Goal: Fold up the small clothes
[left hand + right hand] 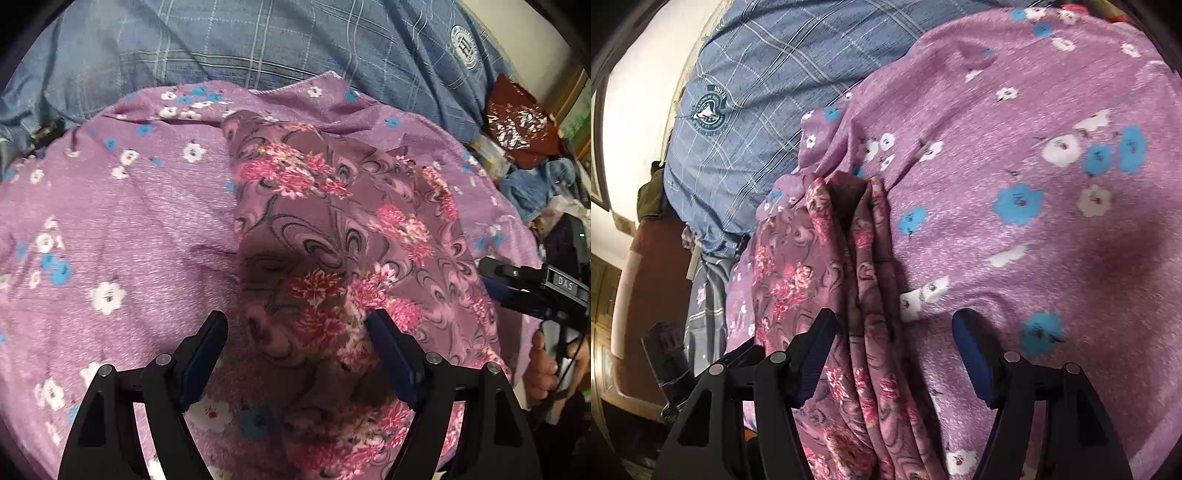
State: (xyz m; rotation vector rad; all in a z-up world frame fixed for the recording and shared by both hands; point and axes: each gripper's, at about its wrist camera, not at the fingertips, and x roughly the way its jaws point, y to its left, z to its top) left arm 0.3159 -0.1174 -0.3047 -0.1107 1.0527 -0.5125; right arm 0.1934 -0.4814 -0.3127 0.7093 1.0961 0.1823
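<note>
A mauve garment with pink flower and swirl print (pixel 343 236) lies spread on a purple bedsheet with white and blue flowers (pixel 122 221). My left gripper (pixel 297 325) is open, its jaws wide apart just above the garment's near part. In the right wrist view the same garment (pixel 849 266) shows as folded, bunched layers running away from me. My right gripper (pixel 894 325) is open over the garment's edge and the sheet (pixel 1034 240). The right gripper also shows at the right edge of the left wrist view (pixel 535 288), held by a hand.
A blue checked quilt with a round logo (pixel 295 40) lies beyond the sheet, seen also in the right wrist view (pixel 768 74). A dark red bag (pixel 517 118) and clutter sit at the far right. A wooden bed frame and wall (pixel 635 240) are left.
</note>
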